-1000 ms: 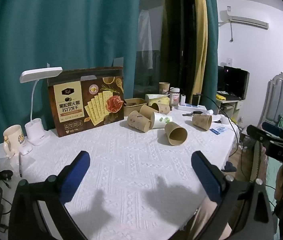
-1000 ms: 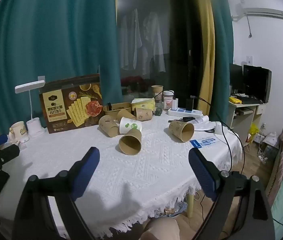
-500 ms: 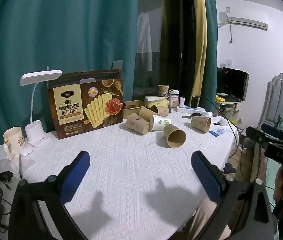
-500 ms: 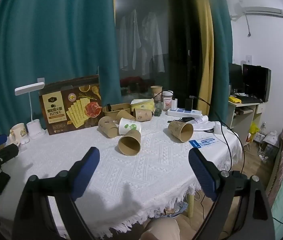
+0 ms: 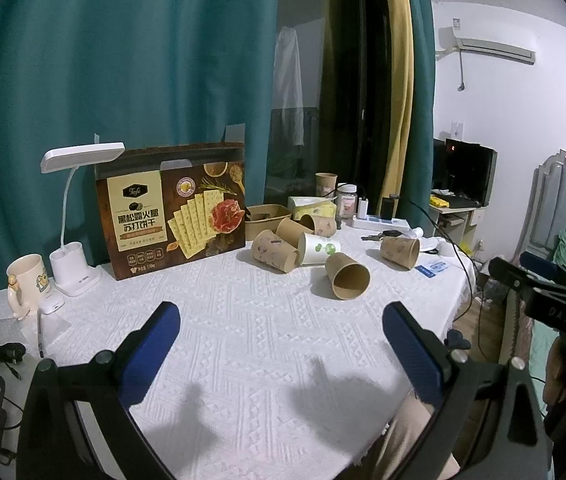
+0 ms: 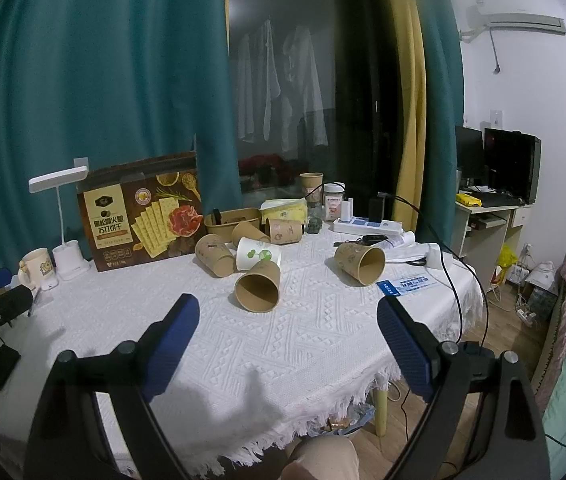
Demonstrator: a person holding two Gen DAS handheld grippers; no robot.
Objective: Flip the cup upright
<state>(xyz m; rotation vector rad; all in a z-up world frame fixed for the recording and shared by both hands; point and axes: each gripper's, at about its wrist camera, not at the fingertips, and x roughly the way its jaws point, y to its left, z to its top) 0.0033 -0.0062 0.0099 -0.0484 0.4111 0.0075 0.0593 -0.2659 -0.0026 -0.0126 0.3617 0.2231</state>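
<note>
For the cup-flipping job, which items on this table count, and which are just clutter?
Belongs to the job:
- nearest brown cup, on its side
- brown cup by the blue card, on its side
- white cup and the tipped brown cups around it
- both open claws

Just lying about:
- cracker box
- desk lamp
- mug
- power strip
- upright cup at the back

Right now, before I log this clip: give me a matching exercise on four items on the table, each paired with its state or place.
Things:
1. nearest brown cup
2. white cup
3. tall brown cup
4. cracker box

States or places:
A. standing upright at the far edge, near the window
B. on its side, green print on it, in the cluster of cups
C. standing on edge against the teal curtain, beside the desk lamp
D. on its side, open mouth toward the camera

Pairs: 1-D, 2-B, 3-A, 4-C
</note>
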